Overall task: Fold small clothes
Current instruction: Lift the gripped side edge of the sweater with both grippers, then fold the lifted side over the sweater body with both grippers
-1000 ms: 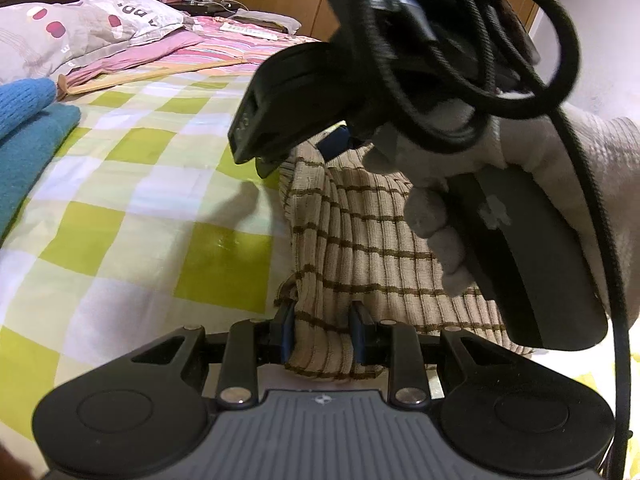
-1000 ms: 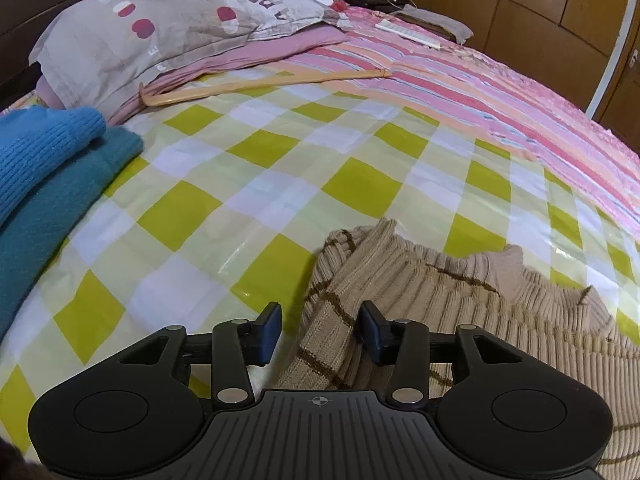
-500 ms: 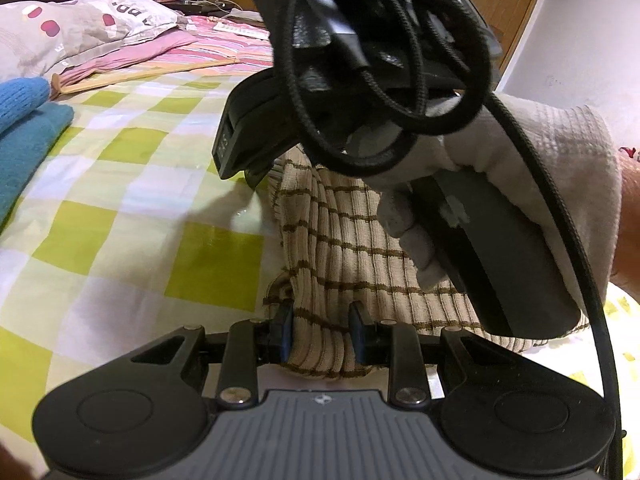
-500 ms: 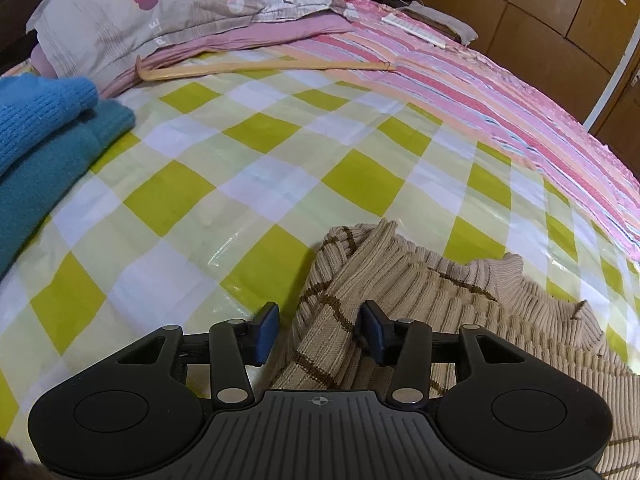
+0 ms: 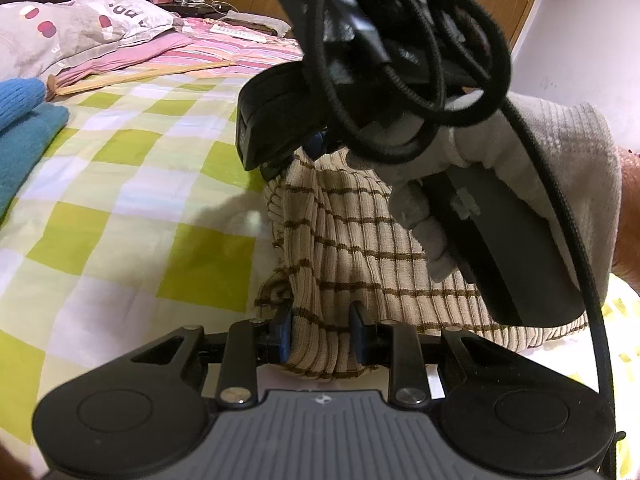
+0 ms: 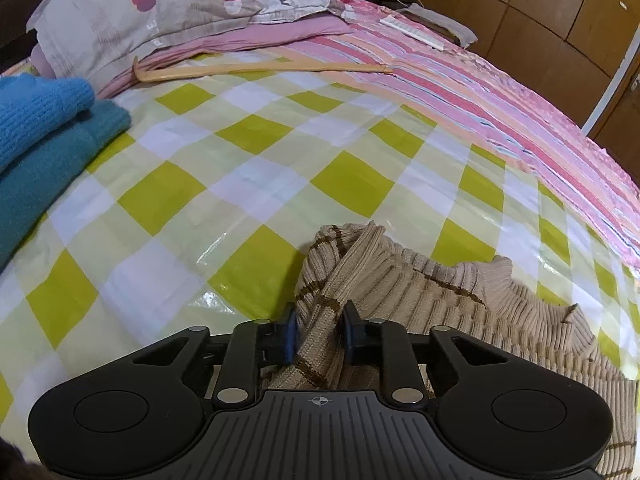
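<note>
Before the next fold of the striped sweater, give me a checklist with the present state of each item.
1. Left gripper pinching the sweater: ok, knit sits between its fingers.
2. Right gripper pinching the sweater: ok, a bunched edge is between its fingers.
3. Checked sheet ahead free for laying down: ok.
4. Blue knits apart from the sweater: ok, far left.
5. Wooden stick out of the way: ok, near the pillow.
6. Sweater lying flat: not ok, rumpled.

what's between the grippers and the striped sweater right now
Nothing visible: the left gripper and right gripper each already have the beige striped sweater bunched between their fingers.
</note>
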A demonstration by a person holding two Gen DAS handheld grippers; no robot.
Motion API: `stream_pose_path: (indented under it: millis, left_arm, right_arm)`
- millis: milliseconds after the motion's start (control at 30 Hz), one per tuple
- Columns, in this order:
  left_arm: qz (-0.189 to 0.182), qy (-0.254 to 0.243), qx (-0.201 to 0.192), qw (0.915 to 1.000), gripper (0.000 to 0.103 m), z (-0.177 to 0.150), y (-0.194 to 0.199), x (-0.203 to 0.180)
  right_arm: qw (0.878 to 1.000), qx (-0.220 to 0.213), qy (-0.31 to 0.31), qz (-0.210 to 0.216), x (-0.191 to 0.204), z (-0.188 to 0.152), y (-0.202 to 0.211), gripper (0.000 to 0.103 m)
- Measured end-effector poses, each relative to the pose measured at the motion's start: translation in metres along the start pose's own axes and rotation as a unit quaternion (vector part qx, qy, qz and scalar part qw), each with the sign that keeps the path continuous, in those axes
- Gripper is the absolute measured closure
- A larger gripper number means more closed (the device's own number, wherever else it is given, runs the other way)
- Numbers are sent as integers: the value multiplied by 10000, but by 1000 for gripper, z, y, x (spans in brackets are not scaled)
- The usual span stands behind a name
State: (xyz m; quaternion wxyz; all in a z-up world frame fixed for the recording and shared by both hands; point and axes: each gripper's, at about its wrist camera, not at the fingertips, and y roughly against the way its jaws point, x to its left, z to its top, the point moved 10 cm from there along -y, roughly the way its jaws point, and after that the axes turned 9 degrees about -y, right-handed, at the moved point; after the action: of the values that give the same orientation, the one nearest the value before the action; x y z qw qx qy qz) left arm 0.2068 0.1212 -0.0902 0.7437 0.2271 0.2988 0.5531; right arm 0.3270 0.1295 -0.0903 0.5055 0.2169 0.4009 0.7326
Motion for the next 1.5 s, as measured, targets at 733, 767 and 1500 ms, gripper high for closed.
stream_pose_path:
  millis: [733, 767, 1500]
  left_arm:
    - [48, -101, -271, 9996, 66, -1, -4, -2]
    - [39, -90, -301, 9995, 66, -3, 0, -3]
    - [453, 121, -784, 9958, 54, 0, 25, 1]
  right_arm:
    - [9964, -81, -650, 537, -28, 9, 34, 89]
    - [9962, -90, -669, 550, -29, 9, 35, 89]
    - [9886, -350, -1143, 918, -62, 5, 70, 89]
